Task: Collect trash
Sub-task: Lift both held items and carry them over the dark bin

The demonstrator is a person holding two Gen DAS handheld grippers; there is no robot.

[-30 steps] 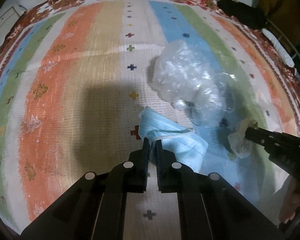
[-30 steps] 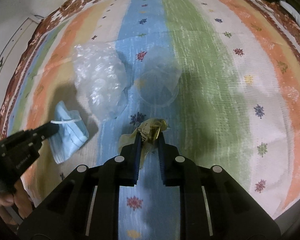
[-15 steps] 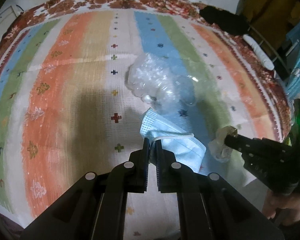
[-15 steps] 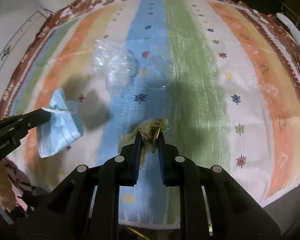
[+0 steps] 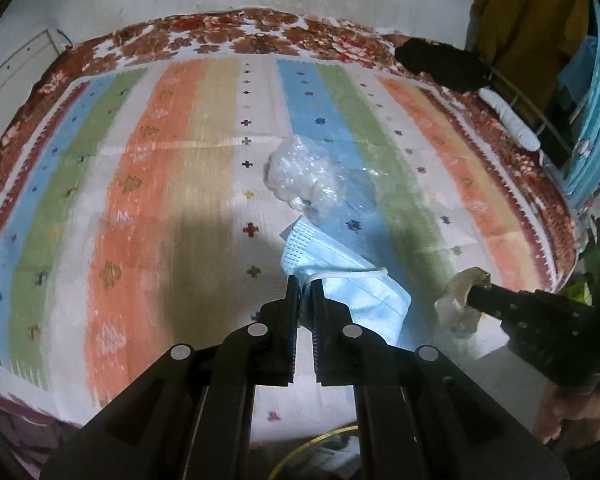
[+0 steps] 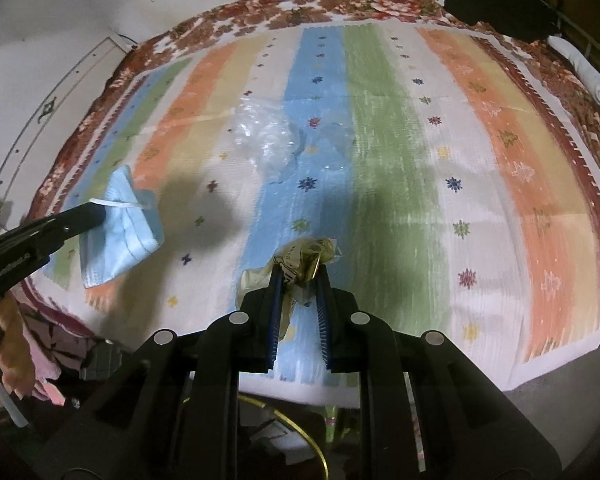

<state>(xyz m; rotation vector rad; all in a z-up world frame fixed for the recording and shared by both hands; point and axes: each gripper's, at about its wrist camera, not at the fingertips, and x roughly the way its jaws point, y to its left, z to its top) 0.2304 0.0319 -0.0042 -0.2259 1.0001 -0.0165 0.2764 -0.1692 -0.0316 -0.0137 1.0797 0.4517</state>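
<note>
- Your left gripper (image 5: 306, 280) is clenched on the white ear loop of a blue face mask (image 5: 352, 280); the mask hangs off the fingertips, lifted clear of the striped bedspread (image 5: 140, 200).
- Your right gripper (image 6: 300, 270) is clamped on a crumpled gold-and-cream wrapper (image 6: 306, 258), pinched between the blue-lined pads (image 6: 275, 300); a cream tail of it trails past the left finger.
- Both grippers point steeply down over the near edge of the bedspread, side by side but well apart.
- In the right wrist view the left gripper comes in from the left edge with the mask dangling near the bedspread's near left corner; in the left wrist view the right gripper comes in from the right with the wrapper near the near right corner.
- Your hand (image 5: 568, 416) shows below the right gripper in the left view.
- Two pieces still lie around the middle of the bedspread: a crumpled clear plastic bag (image 6: 266, 136) and, just beside it on the blue stripe, a clear plastic cup (image 6: 338, 142), hard to make out.
- A thin gold hoop (image 6: 300, 436) shows below the near edge; you cannot tell what it belongs to or what it holds.
- A dark bundle (image 6: 500, 12) sits at the far right corner, a white roll (image 6: 584, 70) along the right edge.
- The wide striped stretches left and right of the bag and cup are bare.
</note>
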